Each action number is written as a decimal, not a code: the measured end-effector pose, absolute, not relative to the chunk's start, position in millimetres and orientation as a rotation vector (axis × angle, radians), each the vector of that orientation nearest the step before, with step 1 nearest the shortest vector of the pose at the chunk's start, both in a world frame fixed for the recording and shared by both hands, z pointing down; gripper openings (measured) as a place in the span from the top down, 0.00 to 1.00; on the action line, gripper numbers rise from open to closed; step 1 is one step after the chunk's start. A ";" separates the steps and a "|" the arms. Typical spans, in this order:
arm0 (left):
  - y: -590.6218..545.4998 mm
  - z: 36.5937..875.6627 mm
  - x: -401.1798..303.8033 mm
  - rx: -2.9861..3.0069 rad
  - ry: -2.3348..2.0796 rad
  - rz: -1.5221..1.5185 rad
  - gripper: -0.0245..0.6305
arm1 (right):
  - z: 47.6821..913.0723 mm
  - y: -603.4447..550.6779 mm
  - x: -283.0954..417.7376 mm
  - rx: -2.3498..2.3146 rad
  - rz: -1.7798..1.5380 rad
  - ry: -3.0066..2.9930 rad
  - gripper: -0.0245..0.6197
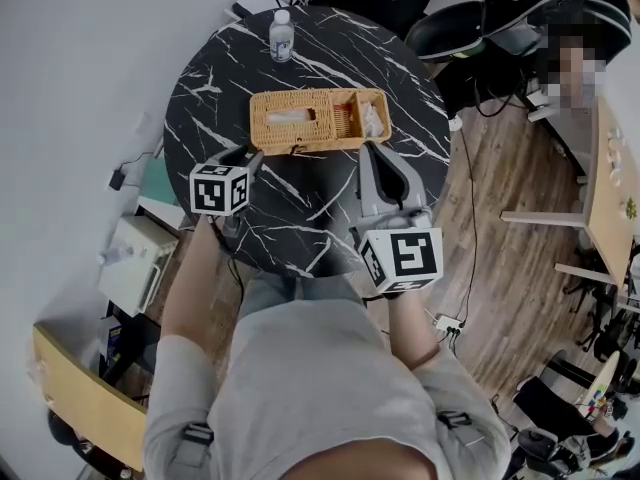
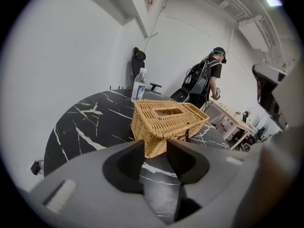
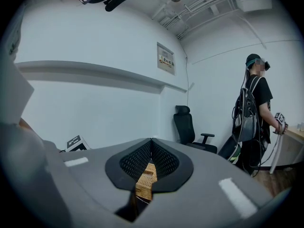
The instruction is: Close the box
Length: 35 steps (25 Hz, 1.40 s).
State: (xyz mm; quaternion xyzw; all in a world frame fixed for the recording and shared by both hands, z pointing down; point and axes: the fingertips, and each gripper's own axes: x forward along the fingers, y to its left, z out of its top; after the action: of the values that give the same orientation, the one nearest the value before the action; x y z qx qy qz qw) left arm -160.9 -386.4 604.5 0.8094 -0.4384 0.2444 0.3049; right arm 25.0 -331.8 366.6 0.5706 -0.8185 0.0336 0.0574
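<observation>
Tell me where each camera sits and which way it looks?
Head view: on the person's head, looking steeply down at the marble table and wicker box; shows forearms, chest, left gripper and right gripper.
Left gripper view: on the left gripper, looking across the table at the box and water bottle; open jaws show.
Right gripper view: on the right gripper, facing a white wall and office chair; jaws meet at the tips.
Shared: head and left gripper views both show the box and bottle.
</observation>
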 end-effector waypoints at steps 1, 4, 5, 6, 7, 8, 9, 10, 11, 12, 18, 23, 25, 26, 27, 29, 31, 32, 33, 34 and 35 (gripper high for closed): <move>-385.8 600.5 -162.6 2.158 -1.173 0.646 0.66 | 365.0 -329.7 23.3 1.736 0.097 -2.478 0.95; -384.0 583.7 -170.3 2.211 -1.234 0.630 0.73 | 360.2 -321.6 18.3 1.763 0.081 -2.464 0.95; -383.0 577.0 -173.1 2.231 -1.256 0.621 0.75 | 359.4 -318.5 17.0 1.775 0.076 -2.459 0.95; -381.9 570.0 -175.9 2.252 -1.275 0.612 0.77 | 358.8 -315.5 15.7 1.788 0.071 -2.455 0.95; -381.0 562.9 -178.6 2.275 -1.292 0.605 0.78 | 357.7 -312.6 14.4 1.802 0.065 -2.450 0.95; -380.0 555.8 -181.3 2.298 -1.308 0.599 0.79 | 355.9 -309.7 12.9 1.816 0.057 -2.444 0.95; -378.9 548.9 -183.8 2.321 -1.323 0.594 0.80 | 353.6 -306.9 11.5 1.828 0.047 -2.438 0.95; -377.8 542.2 -186.1 2.343 -1.336 0.588 0.81 | 351.1 -304.2 10.2 1.840 0.035 -2.431 0.95; -376.6 535.5 -188.1 2.365 -1.349 0.582 0.83 | 348.5 -301.7 9.2 1.852 0.022 -2.423 0.95; -375.5 528.6 -189.9 2.387 -1.363 0.576 0.85 | 345.9 -299.3 8.3 1.864 0.008 -2.416 0.95; -362.1 480.9 -198.7 2.510 -1.470 0.518 0.87 | 332.1 -285.7 5.1 1.915 -0.051 -2.399 0.95; -344.7 436.6 -205.0 2.548 -1.499 0.343 0.87 | 322.6 -280.9 4.1 1.930 -0.074 -2.414 0.96; -337.5 420.5 -205.9 2.561 -1.508 0.292 0.87 | 317.7 -279.1 4.0 1.926 -0.091 -2.422 0.95; -333.7 412.4 -206.2 2.569 -1.521 0.274 0.87 | 314.9 -277.9 4.3 1.923 -0.099 -2.427 0.95; -329.6 403.9 -206.4 2.577 -1.537 0.253 0.87 | 311.9 -276.4 4.7 1.919 -0.108 -2.432 0.95; -321.2 385.8 -206.7 2.589 -1.568 0.196 0.87 | 305.7 -272.9 5.7 1.911 -0.127 -2.442 0.95; -312.7 367.6 -207.3 2.591 -1.596 0.129 0.87 | 299.8 -269.0 7.4 1.904 -0.147 -2.454 0.95; -308.1 358.8 -207.6 2.590 -1.614 0.099 0.87 | 297.1 -266.5 8.9 1.902 -0.154 -2.460 0.95; -303.1 350.3 -207.7 2.591 -1.636 0.074 0.87 | 294.7 -263.6 10.8 1.900 -0.159 -2.464 0.95; -297.6 342.0 -207.7 2.593 -1.661 0.052 0.87 | 292.3 -260.4 13.1 1.899 -0.165 -2.468 0.95; -291.6 334.1 -208.0 2.595 -1.690 0.034 0.87 | 290.1 -256.9 15.5 1.896 -0.171 -2.472 0.95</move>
State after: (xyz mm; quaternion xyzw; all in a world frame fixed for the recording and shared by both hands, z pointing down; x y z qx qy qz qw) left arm -208.0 -291.6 334.1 0.8377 -0.5455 0.0108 0.0225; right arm 15.5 -256.9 290.1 0.6078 -0.7921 -0.0548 0.0108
